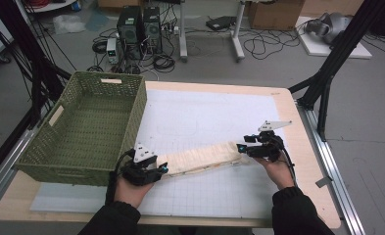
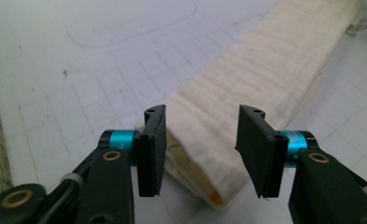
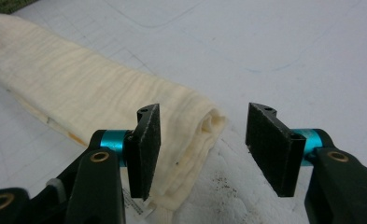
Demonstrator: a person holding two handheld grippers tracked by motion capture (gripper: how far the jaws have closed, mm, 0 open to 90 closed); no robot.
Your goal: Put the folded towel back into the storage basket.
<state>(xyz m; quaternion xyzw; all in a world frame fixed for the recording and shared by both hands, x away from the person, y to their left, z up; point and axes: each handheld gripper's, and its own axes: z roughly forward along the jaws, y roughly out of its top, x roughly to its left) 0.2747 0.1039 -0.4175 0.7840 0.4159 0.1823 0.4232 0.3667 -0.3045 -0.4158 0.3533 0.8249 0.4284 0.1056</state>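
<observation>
A long cream cloth (image 1: 204, 156), folded into a narrow strip, lies slantwise on the white grid mat (image 1: 204, 112). My left gripper (image 1: 161, 170) is at the strip's near-left end. In the left gripper view the cloth (image 2: 246, 93) runs away from that gripper (image 2: 202, 149). Its end lies between and under the jaws, which stand apart without pressing it. My right gripper (image 1: 241, 148) is at the strip's right end. In the right gripper view the rolled end of the cloth (image 3: 78, 88) lies by the left jaw of that gripper (image 3: 202, 149), which is open, with bare mat under the gap.
A green woven basket (image 1: 136, 117) stands on the table's left side, close to my left hand. The mat covers most of the wooden tabletop (image 1: 305, 161). Beyond the table, computers (image 1: 140, 27), cables and black frame posts (image 1: 327, 73) stand on the floor.
</observation>
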